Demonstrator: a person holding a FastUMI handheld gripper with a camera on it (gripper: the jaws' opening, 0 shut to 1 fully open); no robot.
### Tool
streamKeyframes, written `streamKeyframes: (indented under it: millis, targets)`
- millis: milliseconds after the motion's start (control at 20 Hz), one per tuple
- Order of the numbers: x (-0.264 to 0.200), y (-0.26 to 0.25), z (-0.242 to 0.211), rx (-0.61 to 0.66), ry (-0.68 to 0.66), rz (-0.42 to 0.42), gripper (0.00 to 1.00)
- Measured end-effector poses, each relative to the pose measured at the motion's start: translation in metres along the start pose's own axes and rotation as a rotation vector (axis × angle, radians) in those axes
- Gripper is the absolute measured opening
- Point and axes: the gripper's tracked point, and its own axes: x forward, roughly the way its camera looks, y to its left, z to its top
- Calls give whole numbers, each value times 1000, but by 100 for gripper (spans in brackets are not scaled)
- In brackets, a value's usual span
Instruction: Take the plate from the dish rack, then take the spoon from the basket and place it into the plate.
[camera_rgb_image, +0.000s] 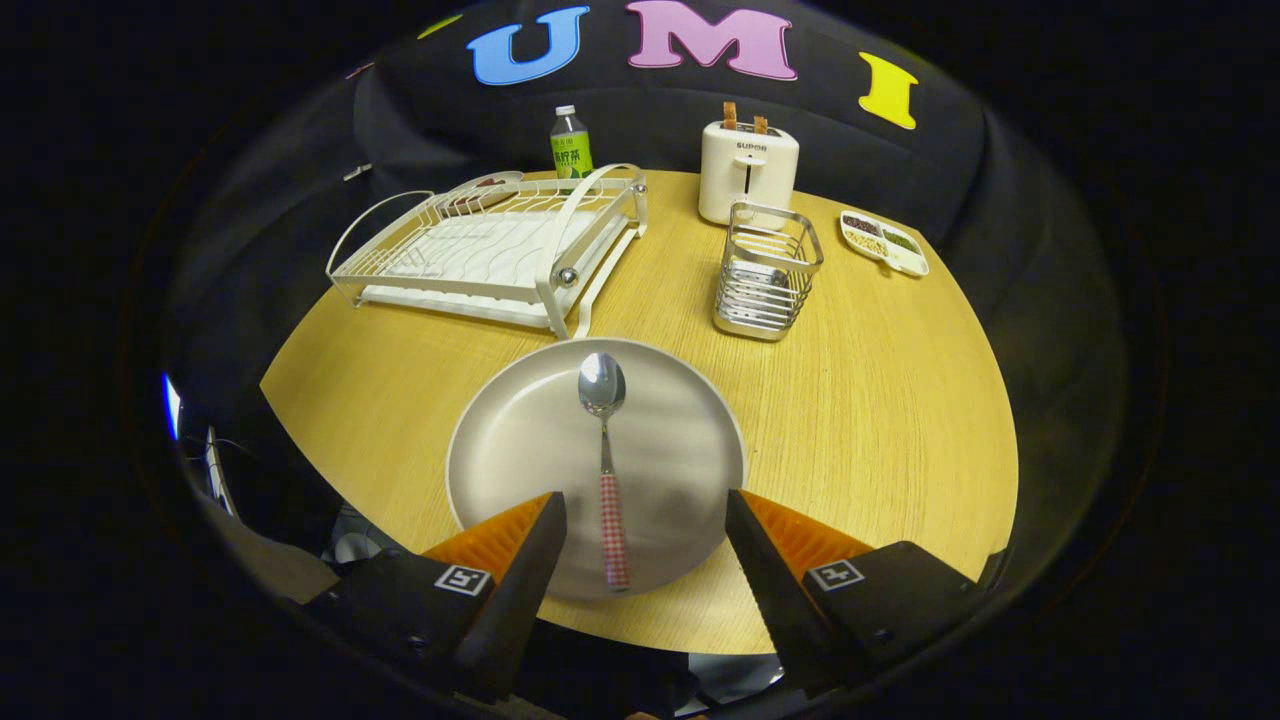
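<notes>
A pale round plate (520, 440) lies flat on the wooden table, just ahead of my fingers. A spoon (606, 450) with a steel bowl and a red checked handle rests in the plate, bowl pointing away from me, handle end lying between my fingertips without touching them. My gripper (643, 505) hovers over the plate's near rim, open, holding nothing. The white wire dish rack (490, 250) stands beyond the plate to the left, with no plate in it. The metal wire basket (765, 272) stands beyond the plate to the right.
A white toaster (747, 170) with two slices sticking up stands behind the basket. A green-labelled bottle (570, 143) is behind the rack. A small divided dish (884, 242) of food sits at the table's far right edge. The round wooden table (880, 400) has bare room right of the plate.
</notes>
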Motion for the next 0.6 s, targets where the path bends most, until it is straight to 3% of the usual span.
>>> streamKeyframes:
  millis: [600]
  targets:
    - [-120, -6, 198, -14, -466, -84, 99]
